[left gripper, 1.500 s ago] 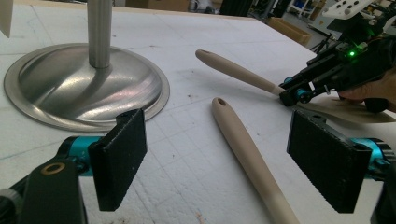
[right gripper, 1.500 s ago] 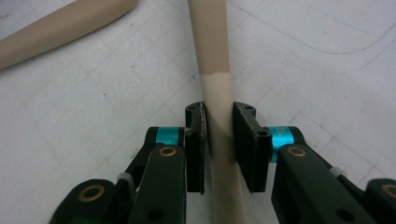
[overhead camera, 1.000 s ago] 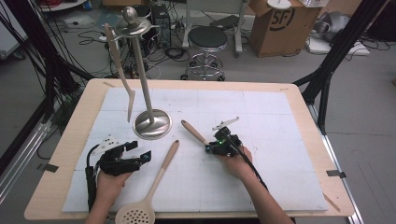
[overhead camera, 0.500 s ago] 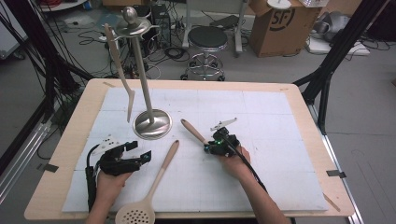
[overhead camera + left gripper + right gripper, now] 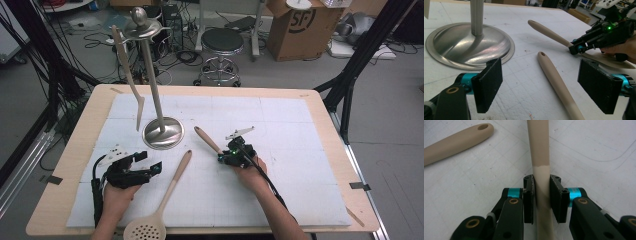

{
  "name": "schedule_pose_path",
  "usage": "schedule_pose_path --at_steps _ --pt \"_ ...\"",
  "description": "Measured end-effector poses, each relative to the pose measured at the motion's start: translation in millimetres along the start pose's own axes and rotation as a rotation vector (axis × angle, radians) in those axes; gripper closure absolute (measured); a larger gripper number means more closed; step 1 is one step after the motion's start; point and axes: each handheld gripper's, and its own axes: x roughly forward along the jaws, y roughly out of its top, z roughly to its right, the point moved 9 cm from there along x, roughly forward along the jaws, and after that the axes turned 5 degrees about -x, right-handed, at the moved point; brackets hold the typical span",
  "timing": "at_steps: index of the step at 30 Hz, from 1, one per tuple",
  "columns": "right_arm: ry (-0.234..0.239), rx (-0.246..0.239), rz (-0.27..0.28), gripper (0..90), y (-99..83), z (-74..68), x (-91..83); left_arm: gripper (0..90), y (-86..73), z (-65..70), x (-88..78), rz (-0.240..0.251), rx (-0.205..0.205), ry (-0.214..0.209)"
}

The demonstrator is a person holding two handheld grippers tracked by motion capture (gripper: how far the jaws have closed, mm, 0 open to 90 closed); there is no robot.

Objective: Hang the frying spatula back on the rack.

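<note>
A beige spatula lies on the white mat, its handle (image 5: 206, 140) pointing toward the stand. My right gripper (image 5: 223, 157) is shut on that handle (image 5: 539, 145), and both pads press its sides in the right gripper view (image 5: 541, 195). The left gripper view shows the spatula's flat blade (image 5: 609, 61) under the right hand. A beige slotted spoon (image 5: 165, 200) lies left of it, and its handle (image 5: 556, 82) runs between the wide-open jaws of my left gripper (image 5: 543, 86) without touching them. My left gripper (image 5: 150, 162) rests low on the mat beside the stand's base.
A steel utensil stand (image 5: 163, 134) with a domed base (image 5: 461, 47) stands at the mat's back left, and a beige utensil (image 5: 129, 75) hangs from its top. The wooden table rim (image 5: 65, 165) frames the mat. A stool (image 5: 221, 42) and boxes stand beyond the table.
</note>
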Motion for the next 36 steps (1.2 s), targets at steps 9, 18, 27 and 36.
schedule_pose_path --at_steps 9,18,27,36 --pt "0.006 0.032 0.032 75.9 -0.8 1.2 -0.5 20.6 -0.4 -0.3 -1.9 0.001 -0.001 -0.001" --pt "0.019 0.058 0.064 77.0 0.2 3.4 -2.8 20.6 -0.5 -4.0 -7.0 0.012 -0.014 0.005" --pt "0.030 0.072 0.089 77.1 11.4 4.1 -12.0 20.6 -0.8 -3.1 -6.0 0.007 -0.010 0.002" --pt "0.056 0.060 0.121 77.1 28.0 -5.2 -16.0 20.6 -0.2 -3.6 -6.5 0.012 -0.013 0.003"
